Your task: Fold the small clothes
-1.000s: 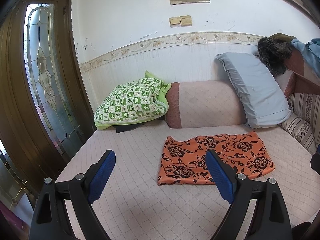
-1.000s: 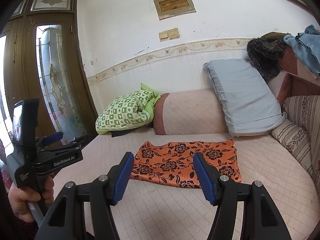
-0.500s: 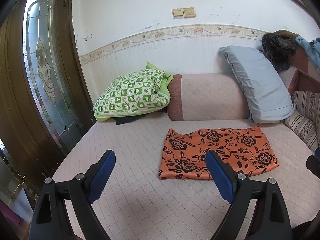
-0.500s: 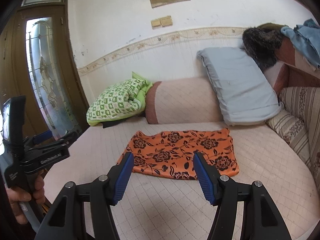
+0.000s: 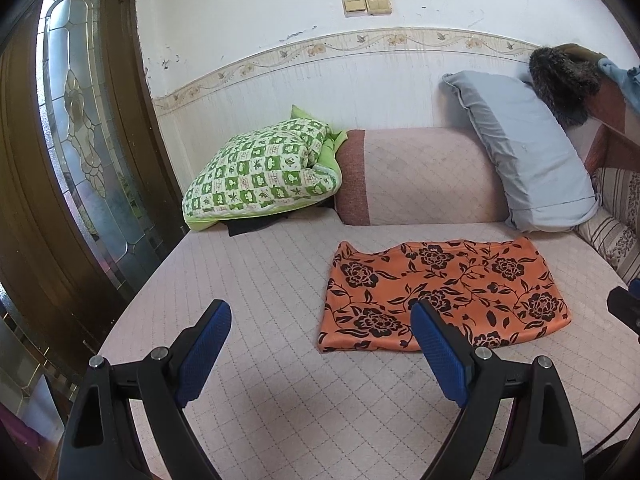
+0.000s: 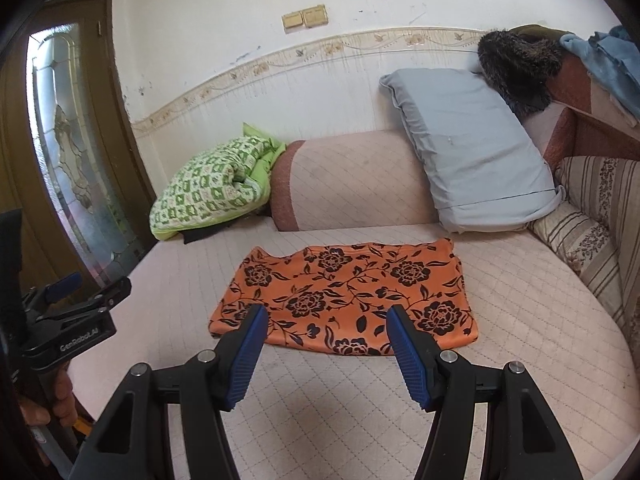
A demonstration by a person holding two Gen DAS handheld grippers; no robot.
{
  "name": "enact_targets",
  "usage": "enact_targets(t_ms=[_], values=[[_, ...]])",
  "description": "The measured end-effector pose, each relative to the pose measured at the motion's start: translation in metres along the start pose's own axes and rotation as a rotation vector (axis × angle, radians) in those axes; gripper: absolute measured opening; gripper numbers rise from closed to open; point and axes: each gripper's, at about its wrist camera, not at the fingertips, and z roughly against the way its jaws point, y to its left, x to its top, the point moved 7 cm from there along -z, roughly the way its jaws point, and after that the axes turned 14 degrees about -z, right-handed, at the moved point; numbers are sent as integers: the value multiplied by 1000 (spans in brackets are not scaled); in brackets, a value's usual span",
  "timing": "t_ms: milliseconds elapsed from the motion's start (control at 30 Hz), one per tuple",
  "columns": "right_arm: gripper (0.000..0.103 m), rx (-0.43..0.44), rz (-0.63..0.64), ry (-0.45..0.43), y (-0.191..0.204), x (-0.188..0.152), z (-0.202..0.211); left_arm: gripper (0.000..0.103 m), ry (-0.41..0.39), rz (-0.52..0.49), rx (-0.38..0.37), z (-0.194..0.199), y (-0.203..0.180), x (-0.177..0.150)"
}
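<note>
Orange floral garment point(image 6: 344, 292) lies flat on the quilted pink mattress point(image 6: 320, 420). Left gripper point(image 5: 320, 344) and right gripper point(image 6: 324, 344) are held above it — fingers wide, nothing grasped. The 2 near corners are best pinched together — then lifted evenly.

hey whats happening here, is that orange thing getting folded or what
A person holds a two-finger gripper in each hand over a bed. The orange flowered cloth lies flat on the quilted cover, not gripped by anything. The left gripper and the right gripper are both open and empty, poised just short of the cloth's near edge. No fold has begun. Pillows, including a grey pillow and a green checked pillow, rest at the back.
</note>
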Motion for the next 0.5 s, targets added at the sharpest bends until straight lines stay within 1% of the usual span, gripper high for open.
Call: enact_targets(t_ms=[200,300,500], values=[[65,-69,9,1,2,5,-1,91,-5,-10,-10,4,-3,0],[65,-83,10,-1,3,7,3,91,-12,-5,-12,9,-1,0],[65,-106,31,-33,10,11,17,91,-35,0,-11,22,4,3]])
